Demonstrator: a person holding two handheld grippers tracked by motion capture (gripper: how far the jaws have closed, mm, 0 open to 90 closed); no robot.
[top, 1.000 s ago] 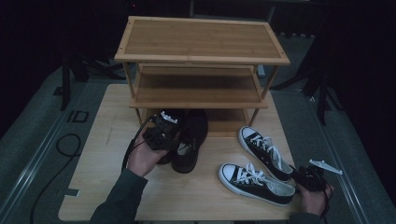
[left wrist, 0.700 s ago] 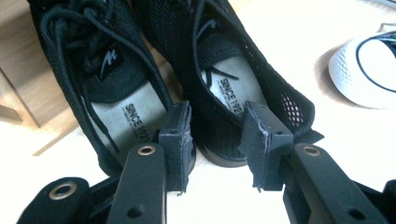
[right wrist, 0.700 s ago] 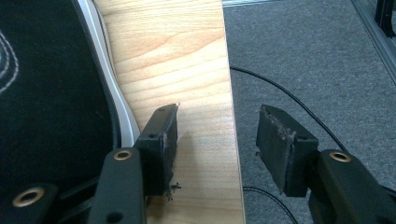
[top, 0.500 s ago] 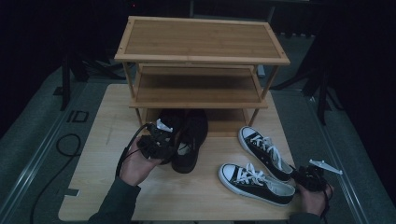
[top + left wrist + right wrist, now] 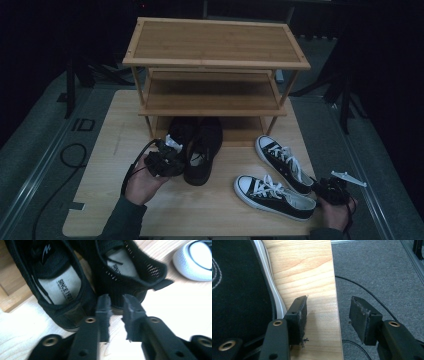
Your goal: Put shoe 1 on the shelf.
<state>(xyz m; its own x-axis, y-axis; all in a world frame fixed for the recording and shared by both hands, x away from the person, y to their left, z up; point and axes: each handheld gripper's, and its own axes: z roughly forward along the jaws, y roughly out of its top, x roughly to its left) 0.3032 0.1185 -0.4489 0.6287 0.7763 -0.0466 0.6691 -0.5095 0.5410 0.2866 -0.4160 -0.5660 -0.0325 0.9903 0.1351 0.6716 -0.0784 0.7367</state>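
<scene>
Since the earlier frame, the left gripper [image 5: 115, 305] is pulling back from the black shoes [image 5: 196, 147] under the rack [image 5: 215, 60], its jaws closing on nothing. The shoes are standing side by side on the bench [image 5: 100, 150], so the narrow jaws risk pushing a heel away. The right gripper [image 5: 327, 315] is waiting with jaws wide apart and empty.

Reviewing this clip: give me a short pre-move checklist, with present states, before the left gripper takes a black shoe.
1. Left gripper at the black shoes' heels: ok.
2. Nothing between its jaws, which have just been closing to a narrow gap: ok.
3. Jaws wide enough to straddle a heel collar: not ok.
4. Right gripper open, holding nothing, beside the white-soled sneaker: ok.
5. Rack's middle shelf free: ok.
6. Which black shoe is meant: cannot tell.
</scene>
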